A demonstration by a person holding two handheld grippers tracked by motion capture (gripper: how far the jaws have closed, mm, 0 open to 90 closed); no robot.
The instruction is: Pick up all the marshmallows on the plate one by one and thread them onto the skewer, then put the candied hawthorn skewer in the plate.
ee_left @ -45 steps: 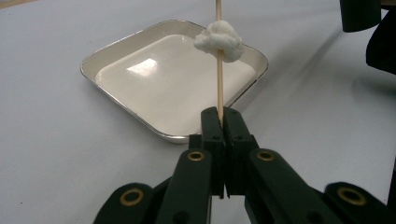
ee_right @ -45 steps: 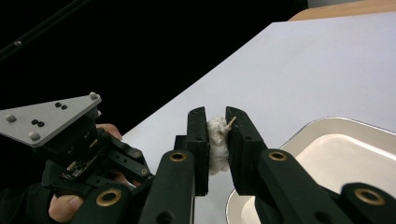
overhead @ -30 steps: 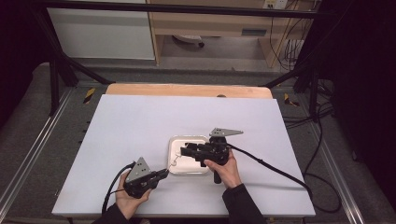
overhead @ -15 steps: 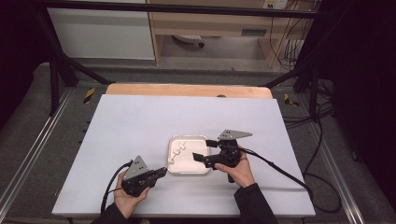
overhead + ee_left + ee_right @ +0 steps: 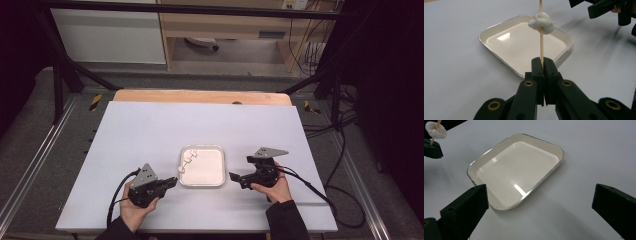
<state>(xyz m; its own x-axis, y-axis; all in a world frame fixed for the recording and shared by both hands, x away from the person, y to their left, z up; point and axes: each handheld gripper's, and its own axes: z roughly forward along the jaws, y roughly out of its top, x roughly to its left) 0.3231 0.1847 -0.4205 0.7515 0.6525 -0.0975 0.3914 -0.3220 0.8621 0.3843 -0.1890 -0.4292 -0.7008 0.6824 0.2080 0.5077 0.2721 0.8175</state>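
So the left gripper (image 5: pixel 541 65) has its jaws clamped tight on a thin wooden skewer (image 5: pixel 541 50), which sticks straight out ahead of them toward 12 o'clock in the left gripper view, with a white puffy lump (image 5: pixel 541 23) threaded on it partway up. From the high view that gripper sits at about 8 o'clock off the white tray (image 5: pixel 202 166), and the skewer reaches over the tray's left edge with a few white pieces (image 5: pixel 188 160) on it, held up above the tray floor as far as I can tell. The right gripper (image 5: pixel 239 173) is off at 3 o'clock from the tray, just beside its right rim, not touching it. Its jaws have just been opening and now stand wide apart with nothing between them, the bare tray lying ahead of them in the right gripper view. Everything sits on a pale table sheet (image 5: pixel 150 130), and the tray is roughly in the middle of it, a bit toward the person's side.
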